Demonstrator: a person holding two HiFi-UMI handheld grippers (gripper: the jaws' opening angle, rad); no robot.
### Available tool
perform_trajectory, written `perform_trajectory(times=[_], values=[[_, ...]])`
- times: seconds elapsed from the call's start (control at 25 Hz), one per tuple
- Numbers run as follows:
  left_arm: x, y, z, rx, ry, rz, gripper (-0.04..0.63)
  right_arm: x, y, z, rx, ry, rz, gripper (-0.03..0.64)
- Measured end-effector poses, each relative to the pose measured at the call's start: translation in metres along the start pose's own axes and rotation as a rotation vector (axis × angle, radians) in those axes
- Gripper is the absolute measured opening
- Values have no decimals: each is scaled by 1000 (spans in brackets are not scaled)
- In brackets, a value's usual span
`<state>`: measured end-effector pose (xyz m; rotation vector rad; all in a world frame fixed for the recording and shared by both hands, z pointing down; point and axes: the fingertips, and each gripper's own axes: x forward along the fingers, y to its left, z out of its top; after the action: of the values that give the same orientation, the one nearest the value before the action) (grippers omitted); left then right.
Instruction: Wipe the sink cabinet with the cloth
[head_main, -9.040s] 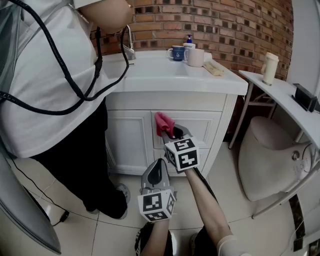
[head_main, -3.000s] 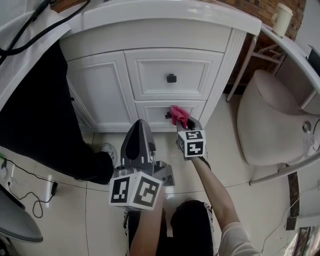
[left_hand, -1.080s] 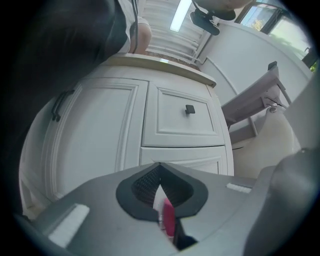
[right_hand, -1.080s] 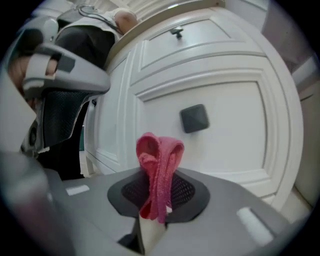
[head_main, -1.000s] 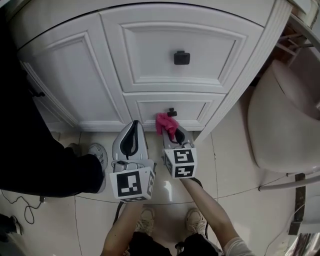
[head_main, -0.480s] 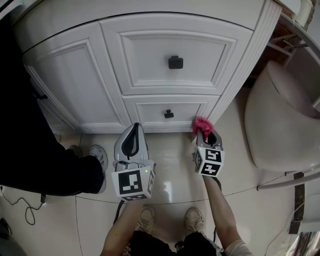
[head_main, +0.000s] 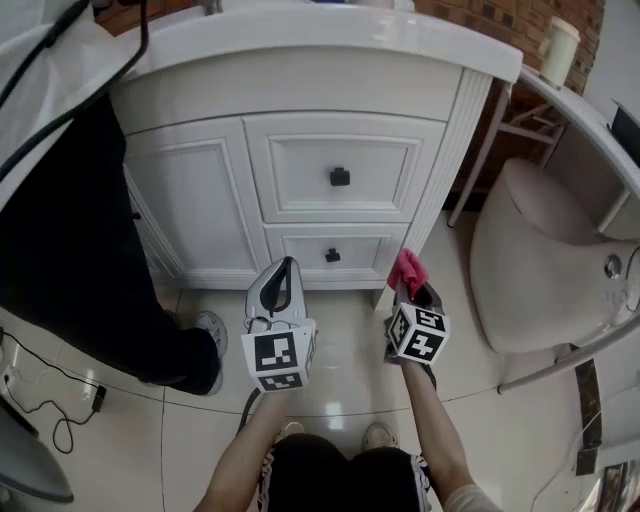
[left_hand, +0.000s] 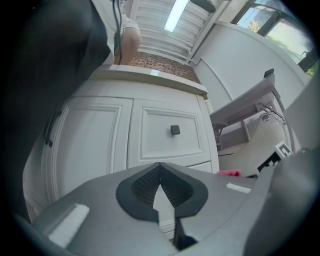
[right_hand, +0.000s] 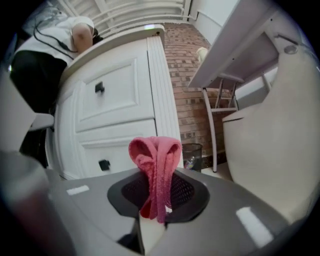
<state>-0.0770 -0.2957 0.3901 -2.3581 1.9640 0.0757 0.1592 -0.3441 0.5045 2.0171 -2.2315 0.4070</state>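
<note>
Head view | right gripper (head_main: 410, 286) clamps pink cloth (head_main: 406, 268) | left gripper (head_main: 284, 264) closed, empty | sink cabinet (head_main: 200, 200) drawers (head_main: 375, 175) shut

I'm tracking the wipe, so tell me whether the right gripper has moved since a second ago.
Yes. The right gripper went rightward: its cloth was at the lower drawer knob, and now sits by the right corner post.

The cloth (right_hand: 156, 165) is a pink, loosely knitted fabric, matt and nubbly. The sink cabinet (head_main: 200, 200) looks like smooth white-painted wood with a soft sheen, its knob (head_main: 340, 177) dark and matt. The floor tiles (head_main: 345, 345) are glossy; the brick wall (right_hand: 192, 75) is rough.
</note>
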Motion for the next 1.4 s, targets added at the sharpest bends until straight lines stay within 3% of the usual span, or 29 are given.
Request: perform_trajectory(times=[0.08,0.24,0.44,0.72,0.92,1.12,1.4], values=[[-10,-6,24,14,3,-12,15,-26,24,38,17,-35,60,69],[-38,-17,87,-39,-31,-36,15,-85,71,110,10,-116,160,69],[-98,-33,136,21,-80,-19,15,-177,110,155,55,-218,198,69],[-127,-33,126,30,-78,33,15,-224,144,150,-38,-294,240,67],[-130,-20,126,-45,-108,68,15,-221,139,153,-33,-305,238,67],[-128,-31,128,-6,-116,48,15,-225,137,157,-42,-321,240,67],[-128,-33,131,-11,-137,43,15,-232,136,162,-49,-369,237,67]])
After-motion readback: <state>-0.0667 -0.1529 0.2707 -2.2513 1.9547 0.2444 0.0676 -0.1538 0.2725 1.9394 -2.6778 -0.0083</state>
